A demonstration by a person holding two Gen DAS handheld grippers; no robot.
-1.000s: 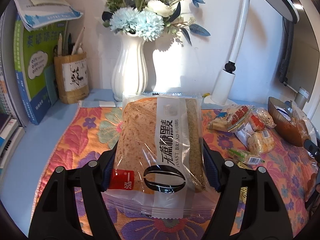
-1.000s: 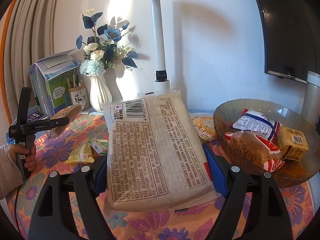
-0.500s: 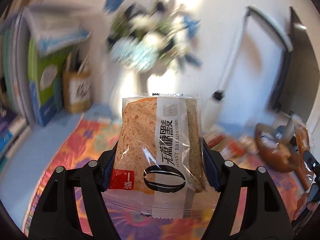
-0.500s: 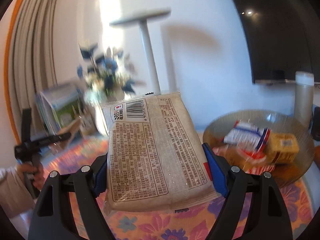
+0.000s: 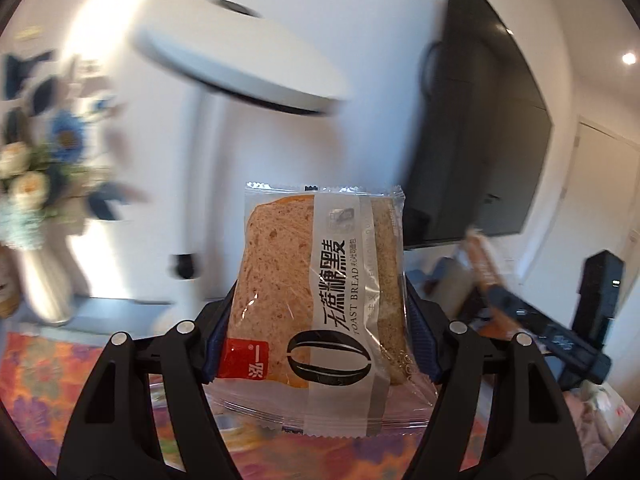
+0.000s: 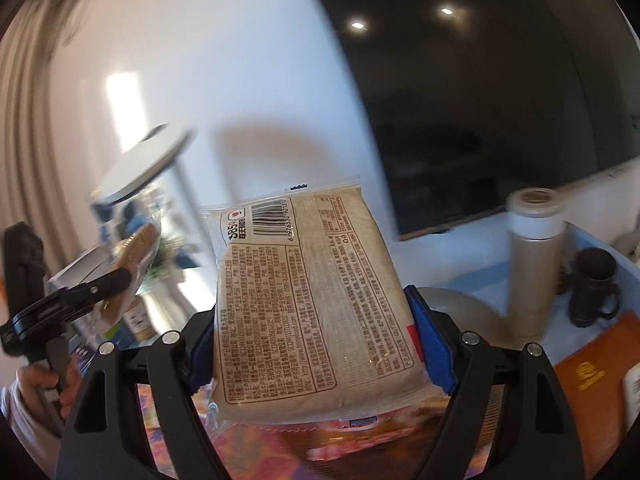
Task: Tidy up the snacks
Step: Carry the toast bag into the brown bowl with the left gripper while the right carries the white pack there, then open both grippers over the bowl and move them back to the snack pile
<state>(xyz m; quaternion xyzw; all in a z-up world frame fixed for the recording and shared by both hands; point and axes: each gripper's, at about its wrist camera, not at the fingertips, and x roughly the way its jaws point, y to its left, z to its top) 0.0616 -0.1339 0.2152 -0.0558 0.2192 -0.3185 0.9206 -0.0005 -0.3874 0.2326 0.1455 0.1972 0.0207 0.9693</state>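
Note:
My left gripper [image 5: 320, 340] is shut on a clear-wrapped pack of toast bread [image 5: 316, 292], its blue pads pressing both sides, held up in the air. My right gripper [image 6: 316, 344] is shut on a flat beige snack pack [image 6: 308, 300] with its printed back and barcode facing me. In the right wrist view the left gripper [image 6: 100, 284] shows at the left with its toast pack [image 6: 136, 256], held by a hand [image 6: 36, 384]. In the left wrist view the right gripper [image 5: 532, 320] appears blurred at the right. The snack bowl's rim [image 6: 456, 300] peeks out behind the beige pack.
A white desk lamp [image 5: 240, 72] and a vase of blue and white flowers [image 5: 36, 184] stand at the back left. A dark screen [image 5: 480, 140] hangs on the wall. A beige flask [image 6: 534, 264], a dark mug [image 6: 594, 288] and an orange booklet [image 6: 592, 384] sit at the right. A floral cloth [image 5: 44, 380] covers the table.
Both grippers have risen from the table and swung to the right, each still holding its pack. The loose snacks and most of the bowl have dropped out of view.

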